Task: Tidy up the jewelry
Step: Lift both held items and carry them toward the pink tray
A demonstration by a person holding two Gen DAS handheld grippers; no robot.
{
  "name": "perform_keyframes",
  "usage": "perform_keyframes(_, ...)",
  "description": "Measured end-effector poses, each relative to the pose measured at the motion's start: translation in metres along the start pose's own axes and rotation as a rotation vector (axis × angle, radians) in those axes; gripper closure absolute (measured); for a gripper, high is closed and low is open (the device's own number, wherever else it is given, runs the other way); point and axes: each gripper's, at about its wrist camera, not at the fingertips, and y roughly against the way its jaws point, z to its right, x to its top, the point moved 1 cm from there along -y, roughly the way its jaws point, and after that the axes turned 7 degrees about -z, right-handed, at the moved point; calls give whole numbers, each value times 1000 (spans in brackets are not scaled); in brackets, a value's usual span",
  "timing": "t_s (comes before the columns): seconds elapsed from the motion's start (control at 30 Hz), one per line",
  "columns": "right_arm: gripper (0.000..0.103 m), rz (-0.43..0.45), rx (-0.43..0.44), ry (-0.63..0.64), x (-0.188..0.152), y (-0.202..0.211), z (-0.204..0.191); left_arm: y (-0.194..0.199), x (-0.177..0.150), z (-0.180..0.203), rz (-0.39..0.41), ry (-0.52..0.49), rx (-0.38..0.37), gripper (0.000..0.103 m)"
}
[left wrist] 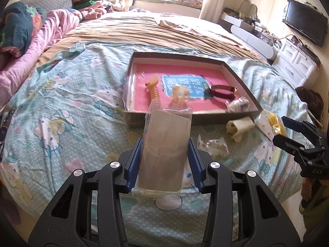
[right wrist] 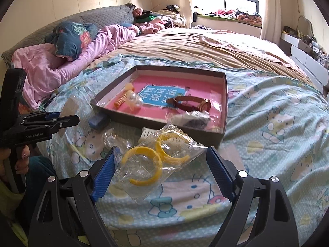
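My left gripper (left wrist: 165, 142) is shut on a clear plastic packet with a grey card (left wrist: 164, 144) and holds it above the bed, just short of the grey tray (left wrist: 242, 82). It also shows in the right wrist view (right wrist: 70, 114). The tray with its pink liner (right wrist: 223, 111) holds an orange clip (left wrist: 153, 87), a pearl piece (right wrist: 134, 100), a brown watch (right wrist: 191, 103) and a bagged item (right wrist: 191, 117). My right gripper (right wrist: 161, 156) is open around a clear bag of yellow hoops (right wrist: 152, 158) lying on the bed.
A cream hair claw (left wrist: 239, 127), a small clear bag (left wrist: 213, 146) and a blue object (right wrist: 96, 121) lie on the patterned sheet in front of the tray. Pink bedding and pillows lie far left. White drawers and a TV stand at the right.
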Motion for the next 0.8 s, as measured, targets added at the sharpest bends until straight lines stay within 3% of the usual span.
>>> perform_keyframes(0.3,19,46,-5,0,26,-4,6,-8,22,2,2,2,0,69)
perform_keyframes(0.8,19,85,-49,-46,65,-11,44,-37,65,38,-39,-44,-52,69)
